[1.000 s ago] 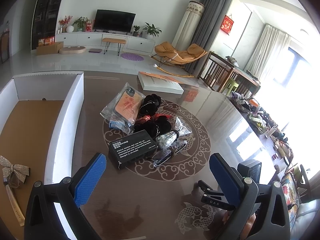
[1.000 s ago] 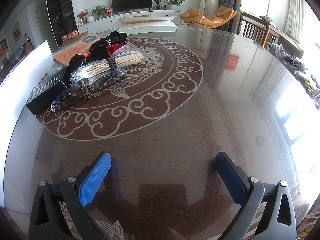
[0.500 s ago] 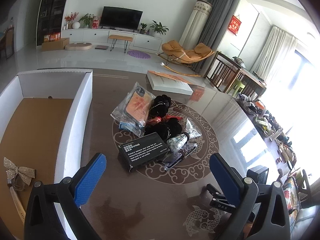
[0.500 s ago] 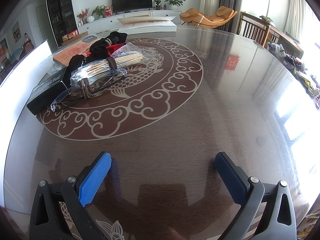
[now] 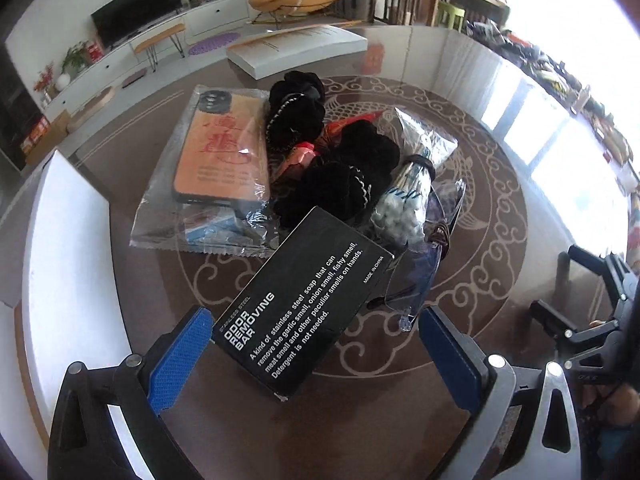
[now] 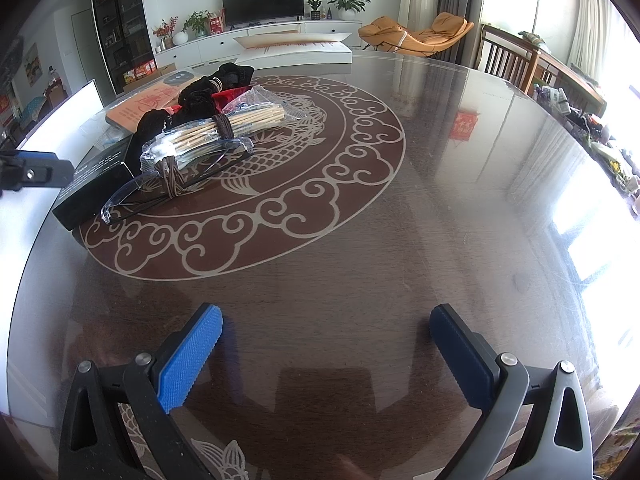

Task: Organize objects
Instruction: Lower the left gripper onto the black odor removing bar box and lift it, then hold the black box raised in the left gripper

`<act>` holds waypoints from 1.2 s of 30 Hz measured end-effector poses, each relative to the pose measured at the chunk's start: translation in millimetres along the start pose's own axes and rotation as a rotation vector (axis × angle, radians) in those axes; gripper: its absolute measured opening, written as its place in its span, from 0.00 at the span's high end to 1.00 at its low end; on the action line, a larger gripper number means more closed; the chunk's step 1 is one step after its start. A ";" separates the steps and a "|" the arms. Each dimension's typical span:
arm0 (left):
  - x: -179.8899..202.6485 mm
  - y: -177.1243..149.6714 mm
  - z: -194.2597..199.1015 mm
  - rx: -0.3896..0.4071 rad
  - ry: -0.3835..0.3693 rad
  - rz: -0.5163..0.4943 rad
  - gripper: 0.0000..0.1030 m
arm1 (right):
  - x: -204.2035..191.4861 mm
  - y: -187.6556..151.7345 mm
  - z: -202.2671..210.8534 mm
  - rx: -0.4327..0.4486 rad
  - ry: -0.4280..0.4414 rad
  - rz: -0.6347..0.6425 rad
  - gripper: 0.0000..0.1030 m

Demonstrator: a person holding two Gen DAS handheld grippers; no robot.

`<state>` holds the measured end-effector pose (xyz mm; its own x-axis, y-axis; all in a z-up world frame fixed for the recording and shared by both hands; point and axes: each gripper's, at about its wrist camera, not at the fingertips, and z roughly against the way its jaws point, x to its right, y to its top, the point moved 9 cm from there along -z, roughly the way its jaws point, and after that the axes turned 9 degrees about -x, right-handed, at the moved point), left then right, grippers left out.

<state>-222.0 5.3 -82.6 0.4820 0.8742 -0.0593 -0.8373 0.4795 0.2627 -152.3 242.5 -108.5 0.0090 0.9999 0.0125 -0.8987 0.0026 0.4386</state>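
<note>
Half a second ago the left gripper (image 5: 316, 356) hung back with the pile small in its view; now it has closed in and dipped, so the black box (image 5: 304, 300) fills the space between its blue pads, fingers spread wide, nothing pinched; the right gripper (image 6: 326, 354) has not shifted, fingers likewise spread over bare table (image 6: 440, 208).

The box lies at the near edge of the pile, on the patterned ring in the table's middle, one end propped on the heap and tilted, close to the white bin (image 5: 68, 248) along the table's left edge; it is printed cardboard, matte, flat-sided and sharp-cornered; I judge it stiff and light to moderate, since the label speaks of a steel soap bar inside; the pads should close across its long side faces, near the low end, where the card will not buckle.

Behind it, softer things: black fabric scrunchies (image 5: 344, 172), plush and shapeless; a bag of cotton swabs (image 5: 408, 196), crinkly and slick; clear safety glasses (image 6: 176, 184), hard and probably scratch-prone; a bagged phone case (image 5: 220, 152), flat, its film slippery; the glossy table offers little friction, so a loose grip may merely push the box.
</note>
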 end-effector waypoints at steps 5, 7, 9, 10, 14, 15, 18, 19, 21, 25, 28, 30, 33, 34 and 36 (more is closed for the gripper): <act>8.4 12.0 -27.2 -0.043 0.024 -0.104 0.00 | 0.1 -0.1 0.0 0.000 0.000 0.000 0.00; 5.6 17.6 -36.1 -0.059 0.008 -0.079 0.00 | 0.1 -0.1 0.0 0.000 0.000 0.000 0.00; 4.2 19.6 -39.7 -0.061 -0.050 -0.026 0.03 | 0.2 -0.3 0.2 0.000 0.001 0.000 0.00; 3.1 20.0 -37.8 -0.044 -0.061 0.004 0.15 | 0.1 -0.2 0.2 0.000 0.000 0.000 0.00; 2.6 6.7 -23.5 -0.005 -0.048 0.095 0.44 | 0.0 -0.2 -0.1 0.000 0.000 0.000 0.00; 3.0 -1.5 -19.2 0.001 -0.031 0.123 0.44 | 0.0 -0.2 -0.1 0.000 0.000 0.000 0.00; 5.8 -38.3 -7.3 0.020 0.009 0.230 0.44 | 0.2 -0.3 0.1 0.000 0.000 0.000 0.00; 5.9 -53.1 -5.0 0.023 0.006 0.282 0.44 | 0.1 -0.2 -0.1 0.000 0.000 0.000 0.00; 5.1 -81.6 0.6 0.049 -0.009 0.384 0.44 | 0.1 -0.2 -0.1 0.000 0.000 0.000 0.00; -0.6 -117.1 9.6 0.089 -0.013 0.505 0.43 | 0.1 -0.3 -0.1 0.000 0.000 0.000 0.00; -3.2 -118.6 9.3 0.103 -0.037 0.501 0.24 | 0.2 -0.4 0.1 0.000 0.000 0.000 0.00; -5.5 -116.0 5.0 0.096 -0.025 0.490 0.15 | 0.0 -0.2 -0.3 0.000 0.000 0.000 0.00; -8.6 -111.1 -1.1 0.109 0.017 0.461 0.08 | 0.0 -0.2 -0.3 0.000 0.001 0.000 0.00; -8.7 -110.7 -2.8 0.110 0.034 0.451 0.05 | 0.1 -0.4 0.1 0.000 0.000 0.000 0.00; -6.8 -109.3 -5.5 0.111 0.064 0.425 0.03 | 0.1 -0.3 -0.1 0.000 0.001 0.000 0.00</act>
<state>-135.2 -52.6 -116.1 0.0807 0.9966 0.0177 -0.9233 0.0680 0.3780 -152.1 242.6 -108.7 0.0089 0.9999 0.0117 -0.8987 0.0029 0.4385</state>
